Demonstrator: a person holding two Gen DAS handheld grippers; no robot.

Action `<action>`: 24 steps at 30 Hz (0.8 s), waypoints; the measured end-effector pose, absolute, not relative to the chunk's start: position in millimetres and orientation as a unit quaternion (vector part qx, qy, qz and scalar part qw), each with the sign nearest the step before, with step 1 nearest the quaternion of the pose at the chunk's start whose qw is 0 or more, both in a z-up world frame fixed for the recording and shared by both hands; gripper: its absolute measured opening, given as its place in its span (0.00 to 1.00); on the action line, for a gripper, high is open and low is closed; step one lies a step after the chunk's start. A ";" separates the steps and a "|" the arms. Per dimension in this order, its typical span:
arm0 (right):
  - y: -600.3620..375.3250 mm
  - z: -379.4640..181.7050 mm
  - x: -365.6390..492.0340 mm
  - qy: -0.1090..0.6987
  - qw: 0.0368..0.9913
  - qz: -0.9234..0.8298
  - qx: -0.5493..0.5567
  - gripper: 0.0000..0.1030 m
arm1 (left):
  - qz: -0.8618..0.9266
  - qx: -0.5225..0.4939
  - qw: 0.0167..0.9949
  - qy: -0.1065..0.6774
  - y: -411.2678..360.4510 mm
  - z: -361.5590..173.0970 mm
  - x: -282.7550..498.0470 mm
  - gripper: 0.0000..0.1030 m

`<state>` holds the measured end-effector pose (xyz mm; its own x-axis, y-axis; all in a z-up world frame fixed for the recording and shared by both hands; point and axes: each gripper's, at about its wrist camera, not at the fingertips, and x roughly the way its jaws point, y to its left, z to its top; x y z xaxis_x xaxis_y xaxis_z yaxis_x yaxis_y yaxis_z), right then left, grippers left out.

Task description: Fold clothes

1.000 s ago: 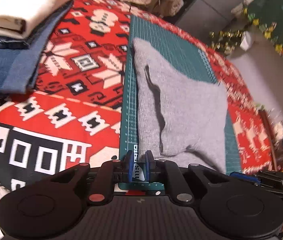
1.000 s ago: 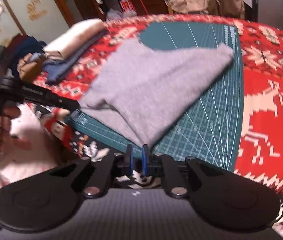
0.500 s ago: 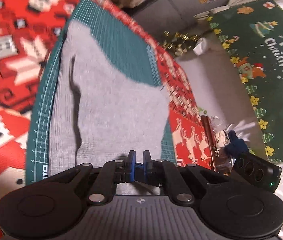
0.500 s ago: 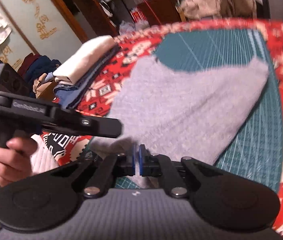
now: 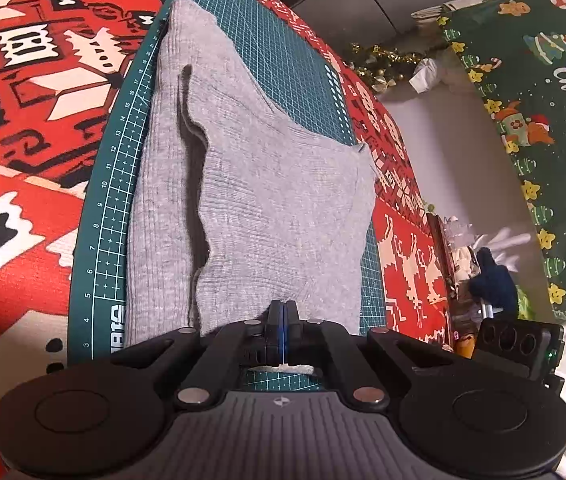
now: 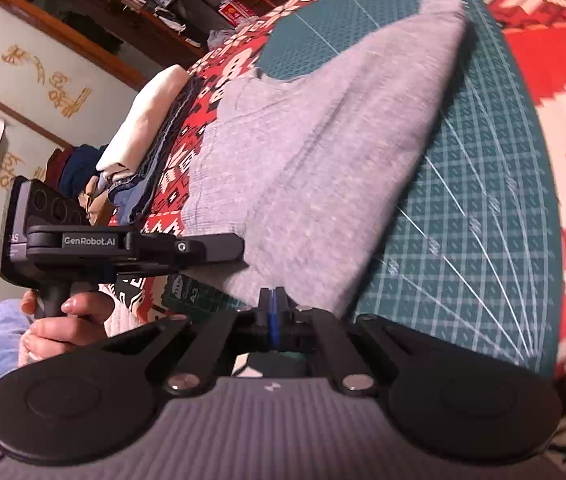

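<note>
Both tools pinch the near hem of the grey sweater [image 5: 275, 200] (half-folded) on the green cutting mat [image 5: 303, 60]: left tool [image 5: 282, 312], right tool [image 6: 272, 300].

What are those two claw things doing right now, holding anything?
Left gripper: shut, pinching the near edge of the grey sweater.
Right gripper: shut at the sweater's near edge; whether it grips cloth cannot be told.
</note>
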<state>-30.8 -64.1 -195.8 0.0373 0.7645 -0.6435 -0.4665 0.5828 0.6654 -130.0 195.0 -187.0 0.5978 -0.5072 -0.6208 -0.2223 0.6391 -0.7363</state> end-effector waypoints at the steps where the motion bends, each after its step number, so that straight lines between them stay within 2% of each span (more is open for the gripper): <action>1: -66.8 -196.3 -30.5 0.543 0.705 0.432 0.145 0.00 | -0.090 -0.415 0.791 0.439 194.9 -187.0 -130.3 0.03; 10: -65.1 -190.2 -15.7 0.537 0.696 0.435 0.197 0.05 | -0.120 -0.418 0.803 0.407 189.1 -176.2 -132.7 0.04; 15: -57.9 -200.2 -3.7 0.551 0.685 0.427 0.211 0.05 | -0.115 -0.415 0.790 0.437 184.7 -187.6 -124.4 0.03; 17: -62.3 -204.8 -3.5 0.557 0.683 0.421 0.215 0.00 | -0.111 -0.411 0.785 0.450 183.3 -190.5 -124.2 0.03; 24: -89.6 -212.5 -10.0 0.567 0.681 0.400 0.232 0.00 | -0.099 -0.397 0.787 0.462 179.1 -187.1 -127.5 0.03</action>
